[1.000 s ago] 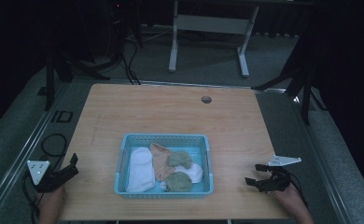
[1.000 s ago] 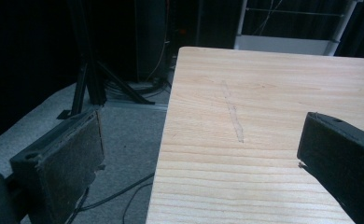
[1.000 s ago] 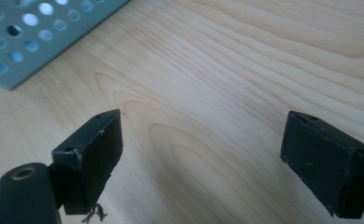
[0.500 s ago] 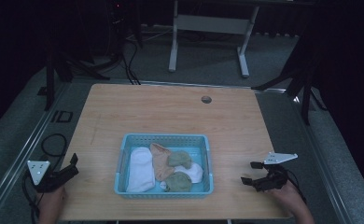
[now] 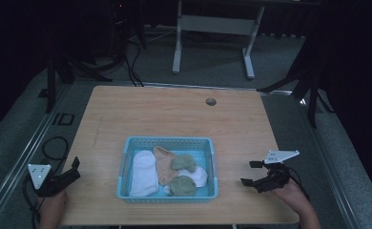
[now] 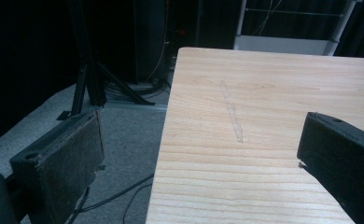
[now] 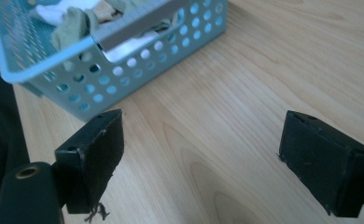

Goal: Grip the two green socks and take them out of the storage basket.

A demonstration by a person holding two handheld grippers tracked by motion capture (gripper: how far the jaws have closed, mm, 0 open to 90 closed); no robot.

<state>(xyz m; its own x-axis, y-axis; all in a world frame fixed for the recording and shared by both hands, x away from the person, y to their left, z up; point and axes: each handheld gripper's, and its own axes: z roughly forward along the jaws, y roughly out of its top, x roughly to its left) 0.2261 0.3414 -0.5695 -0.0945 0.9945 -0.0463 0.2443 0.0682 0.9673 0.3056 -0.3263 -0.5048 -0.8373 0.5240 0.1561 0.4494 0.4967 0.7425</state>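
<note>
Two tools are resting at the near corners of the bench, one in each of the person's hands; the left tool is sitting at the near left edge, its jaws spread wide and gripping nothing, one jaw hanging over the grey floor and the other over the pale wood; the right tool is lying at the near right, released as well, its two black jaws standing well apart over bare wood, with a grey three-cornered plate showing on top of it. Between them, near the front middle of the bench, a light blue basket is standing; it is rectangular, shallow, with walls pierced by rows of round holes and a smooth rolled rim; in the right gripper view its corner is appearing just beyond the left jaw, close but not touching. Several small soft cloth pieces are lying inside it: a white sock is stretching along the left part; a peach-coloured sock is lying beside it, running from the far wall toward the near one; two olive-green socks, one near the middle and another against the near wall, are overlapping a second white piece on the right; all are crumpled and touching one another. A small round hole is showing in the far part of the bench, well apart from the basket.
</note>
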